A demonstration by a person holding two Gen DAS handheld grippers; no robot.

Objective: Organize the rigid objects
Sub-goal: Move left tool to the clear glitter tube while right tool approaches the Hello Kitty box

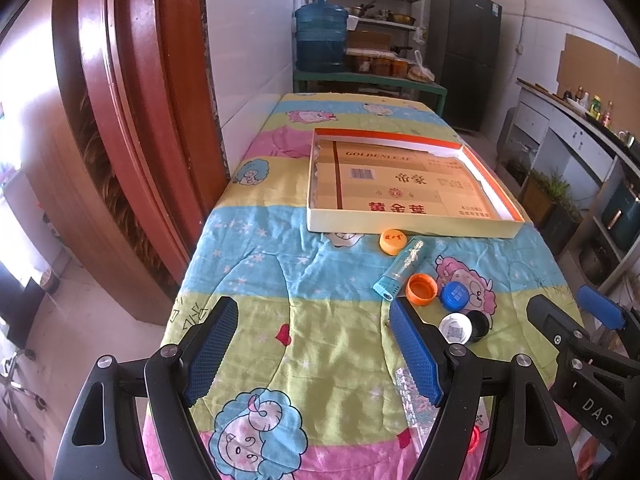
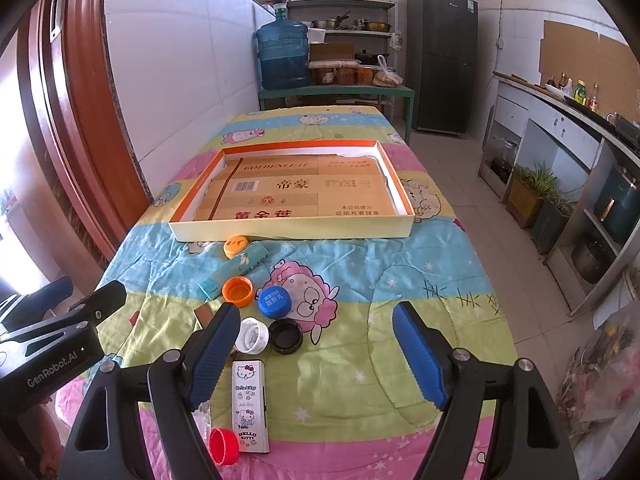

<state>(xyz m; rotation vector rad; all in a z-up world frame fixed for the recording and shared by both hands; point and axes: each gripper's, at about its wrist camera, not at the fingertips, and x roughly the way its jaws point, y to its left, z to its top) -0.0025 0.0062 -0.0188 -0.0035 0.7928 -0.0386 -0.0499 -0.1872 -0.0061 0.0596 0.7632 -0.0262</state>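
A shallow cardboard tray (image 1: 416, 227) (image 2: 288, 230) lies on the cartoon-print cloth, nothing in it. In front of it lie a yellow-orange cap (image 1: 393, 241) (image 2: 236, 246), a turquoise lighter (image 1: 398, 269) (image 2: 234, 269), an upturned orange cap (image 1: 421, 288) (image 2: 238, 291), a blue cap (image 1: 455, 296) (image 2: 275, 302), a white cap (image 1: 455, 328) (image 2: 252, 335) and a black cap (image 1: 480, 326) (image 2: 285, 335). Nearer me lie a Hello Kitty lighter (image 2: 250, 406) and a red cap (image 2: 223, 445). My left gripper (image 1: 314, 354) is open above bare cloth. Open too, my right gripper (image 2: 314, 360) hovers right of the caps.
A brown wooden door frame (image 1: 132, 120) and tiled wall run along the table's left side. Beyond the far end stand a blue water jug (image 2: 283, 54), shelves and a dark fridge (image 2: 442, 60). A counter (image 2: 560, 128) and potted plants (image 2: 534, 196) line the right.
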